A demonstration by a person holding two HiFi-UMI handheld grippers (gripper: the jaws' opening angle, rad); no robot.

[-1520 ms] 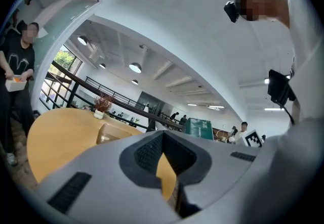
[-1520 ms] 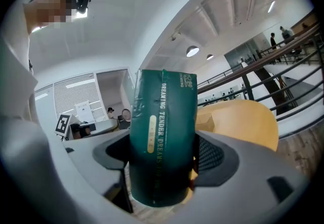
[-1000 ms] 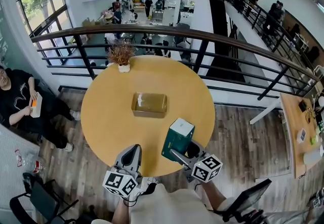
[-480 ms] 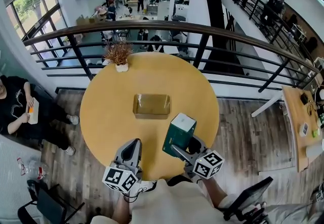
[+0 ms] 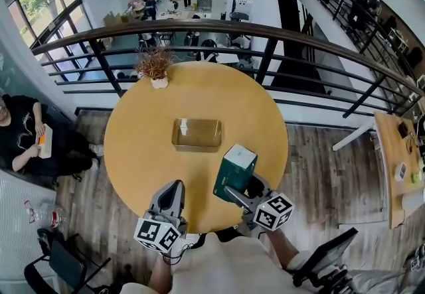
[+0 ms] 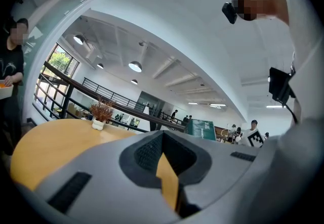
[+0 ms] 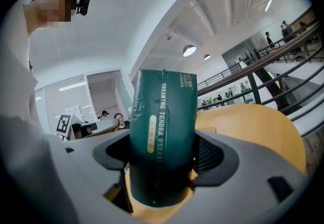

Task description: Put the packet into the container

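Green packet [image 5: 234,173] clamped at its lower end in right tongs [image 5: 234,192], held over near right part of round worktop [image 5: 133,133]. Long axis upright, top end leaning slightly away from holder. Shallow rectangular container [image 5: 196,134] at worktop centre, apart from packet, bare inside. Left tongs [image 5: 174,188] narrow, gripping nothing, at near edge. Potted plant [image 5: 155,68] at far edge.

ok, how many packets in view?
1. The green packet is held in the right gripper, over the table's near edge, short of the container; none visible inside it.
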